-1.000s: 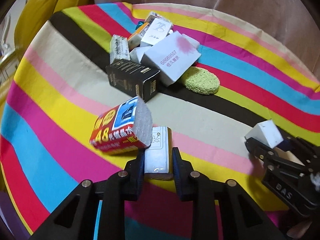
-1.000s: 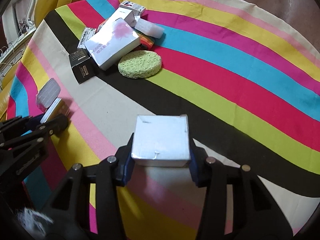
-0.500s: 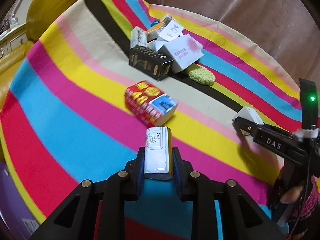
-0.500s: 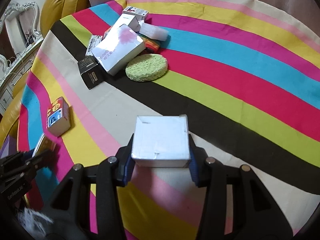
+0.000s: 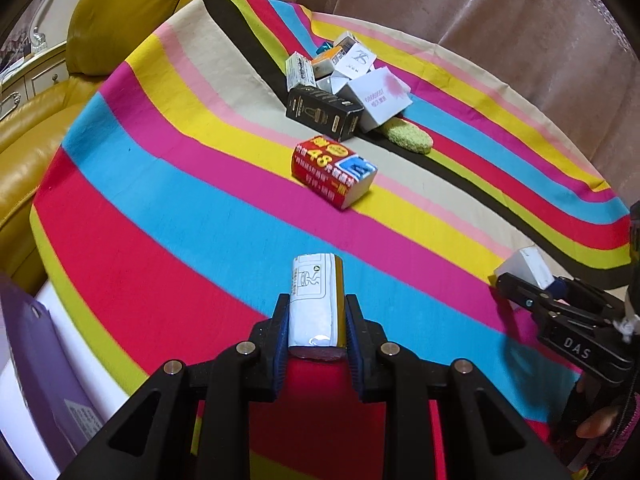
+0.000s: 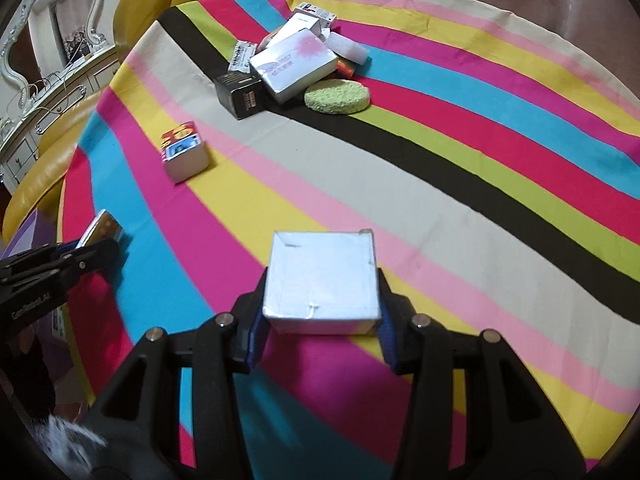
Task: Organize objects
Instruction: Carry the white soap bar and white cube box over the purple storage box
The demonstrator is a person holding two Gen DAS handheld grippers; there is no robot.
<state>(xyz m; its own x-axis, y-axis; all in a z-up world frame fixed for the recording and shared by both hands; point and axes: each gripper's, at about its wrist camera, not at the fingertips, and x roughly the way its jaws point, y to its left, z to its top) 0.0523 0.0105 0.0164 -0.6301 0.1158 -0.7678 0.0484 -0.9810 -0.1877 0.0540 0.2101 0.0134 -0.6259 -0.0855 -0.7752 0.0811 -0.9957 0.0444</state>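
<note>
The left hand-held gripper [image 5: 316, 322] is clamped on a small pack [image 5: 316, 304], white with a yellow side, which stands up between its blue pads [image 5: 282, 332] above the red and blue stripes of the desk [image 5: 160, 208]. Ahead of this hand-held gripper and slightly right, a red box [image 5: 334, 170] lies by itself on the striped cloth. Farther ahead sits a heap: a black box [image 5: 324, 112] at its near edge, a white box with a pink blot [image 5: 380, 98] leaning on it, and several smaller cartons [image 5: 332, 62] behind. A green sponge [image 5: 408, 138] lies just right of the black box, touching the white box's lower edge. To the left hand-held gripper's right, near the desk's edge, the right hand-held gripper [image 5: 528, 280] shows with its load.

The right hand-held gripper [image 6: 320, 316] is clamped on a silver-white cube [image 6: 322, 280], held by both sides over the pink and yellow stripes. Ahead and to its left lies the red box [image 6: 184, 150], apart from everything else. Far ahead is the heap, with the black box [image 6: 240, 94], the white box with a pink blot [image 6: 294, 62] and the green sponge [image 6: 336, 96] just right of them. At this hand-held gripper's left, the left hand-held gripper [image 6: 96, 240] holds the small pack [image 6: 100, 226] over the desk's near-left edge. A yellow sofa [image 5: 132, 12] stands beyond the desk to the left.
</note>
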